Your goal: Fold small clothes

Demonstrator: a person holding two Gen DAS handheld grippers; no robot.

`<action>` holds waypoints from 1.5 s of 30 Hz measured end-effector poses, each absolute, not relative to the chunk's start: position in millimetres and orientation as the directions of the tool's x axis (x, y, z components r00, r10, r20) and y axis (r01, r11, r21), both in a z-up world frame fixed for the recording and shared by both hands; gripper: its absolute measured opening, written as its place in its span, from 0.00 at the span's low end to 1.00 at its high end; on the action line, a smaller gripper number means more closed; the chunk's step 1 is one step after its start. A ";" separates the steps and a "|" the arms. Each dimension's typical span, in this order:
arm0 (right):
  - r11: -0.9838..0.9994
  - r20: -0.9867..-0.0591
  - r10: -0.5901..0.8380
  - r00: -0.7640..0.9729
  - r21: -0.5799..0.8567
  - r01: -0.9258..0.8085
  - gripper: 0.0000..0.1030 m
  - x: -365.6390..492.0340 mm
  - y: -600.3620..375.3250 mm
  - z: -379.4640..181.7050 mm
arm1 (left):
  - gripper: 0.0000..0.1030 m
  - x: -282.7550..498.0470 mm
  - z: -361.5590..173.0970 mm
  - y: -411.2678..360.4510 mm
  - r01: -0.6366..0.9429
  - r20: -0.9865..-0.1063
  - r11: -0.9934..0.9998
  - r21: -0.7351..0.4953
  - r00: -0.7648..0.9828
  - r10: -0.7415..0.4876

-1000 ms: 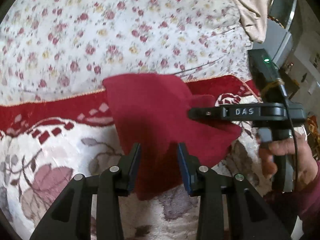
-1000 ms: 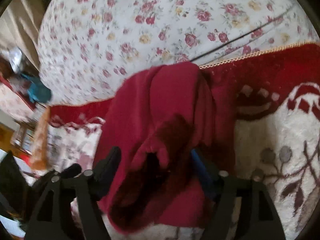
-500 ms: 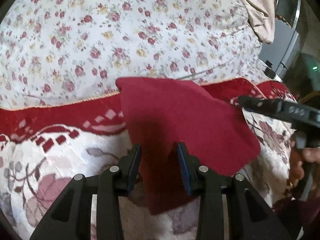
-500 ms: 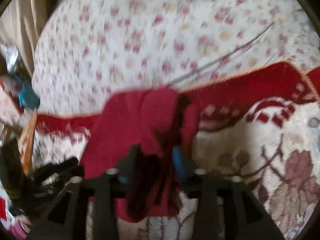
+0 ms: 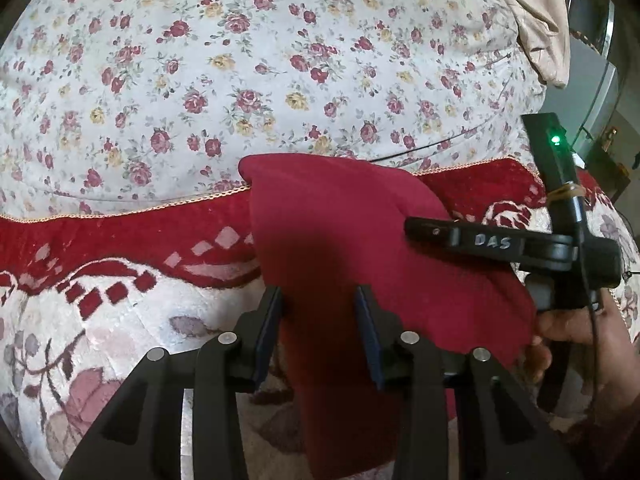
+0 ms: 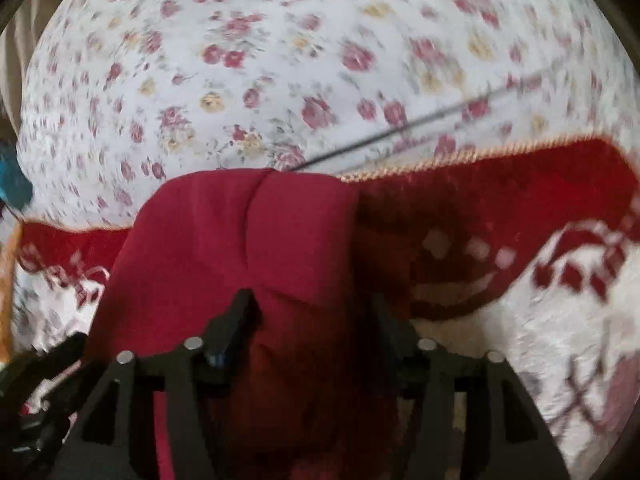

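A small dark red garment [image 5: 352, 248] lies on a patterned blanket, partly lifted. My left gripper [image 5: 320, 300] has its blue-padded jaws a short way apart with the garment's near edge between them. My right gripper [image 5: 416, 226] shows in the left wrist view, its finger lying across the garment's right side. In the blurred right wrist view the garment [image 6: 240, 248] drapes between the right gripper's fingers [image 6: 312, 304], which stand apart; whether they pinch the cloth is unclear.
A red and cream patterned blanket [image 5: 100, 312] covers the near surface, edged with gold trim. A white floral sheet [image 5: 240, 60] lies beyond it. Beige cloth [image 5: 532, 12] and grey furniture are at the far right. A thin black cable [image 6: 420, 128] crosses the sheet.
The right gripper has swung back over the garment's right side after pulling away. The garment's right flap has bunched inward again. The right wrist view is motion-blurred.
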State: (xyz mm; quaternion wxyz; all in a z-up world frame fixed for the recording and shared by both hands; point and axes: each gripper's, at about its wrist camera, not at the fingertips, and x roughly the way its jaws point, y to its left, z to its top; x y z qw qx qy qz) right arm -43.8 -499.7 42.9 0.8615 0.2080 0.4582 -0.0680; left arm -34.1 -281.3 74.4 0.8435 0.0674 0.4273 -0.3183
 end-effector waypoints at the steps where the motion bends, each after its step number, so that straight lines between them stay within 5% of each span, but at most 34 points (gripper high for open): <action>1: 0.891 -0.811 0.093 0.577 0.326 0.315 0.59 -47.3 -503.4 44.3 | 0.16 -34.0 74.5 -281.0 0.594 -0.766 0.788 -0.159 0.430 -0.478; 9: 0.919 -0.750 0.053 0.660 0.295 0.262 0.57 -95.2 -483.7 98.8 | 0.16 -35.0 73.8 -279.0 0.586 -0.768 0.795 -0.157 0.434 -0.471; 14: 0.934 -0.791 0.078 0.607 0.271 0.233 0.55 -108.5 -473.8 78.2 | 0.16 -36.1 72.0 -279.8 0.581 -0.768 0.797 -0.164 0.431 -0.473; 19: 0.918 -0.776 0.119 0.619 0.323 0.228 0.56 -109.9 -482.5 69.9 | 0.16 -26.1 74.5 -265.9 0.564 -0.756 0.769 -0.300 0.352 -0.552; 24: 0.889 -0.732 0.108 0.672 0.374 0.264 0.87 -106.6 -507.6 76.1 | 0.29 -3.4 65.0 -247.2 0.489 -0.705 0.718 -0.495 0.256 -0.661; 30: 0.787 -0.706 0.326 0.629 0.571 0.233 0.88 -72.6 -528.0 33.7 | 0.45 3.3 42.2 -265.5 0.482 -0.716 0.710 -0.513 0.216 -0.664; 34: 0.826 -0.718 0.321 0.617 0.532 0.189 0.92 -61.2 -508.1 25.7 | 0.52 5.5 34.1 -275.6 0.485 -0.725 0.711 -0.510 0.203 -0.659; 36: 0.842 -0.723 0.305 0.620 0.508 0.179 0.87 -59.6 -501.1 27.8 | 0.44 4.8 36.6 -276.5 0.487 -0.728 0.713 -0.505 0.203 -0.655; 40: 0.847 -0.716 0.277 0.641 0.496 0.188 0.51 -67.2 -499.2 44.5 | 0.22 -9.3 65.1 -263.3 0.512 -0.717 0.707 -0.489 0.225 -0.659; 45: 0.842 -0.693 0.327 0.642 0.522 0.135 0.47 -91.4 -471.4 83.7 | 0.21 -52.5 112.6 -225.4 0.542 -0.717 0.709 -0.451 0.253 -0.650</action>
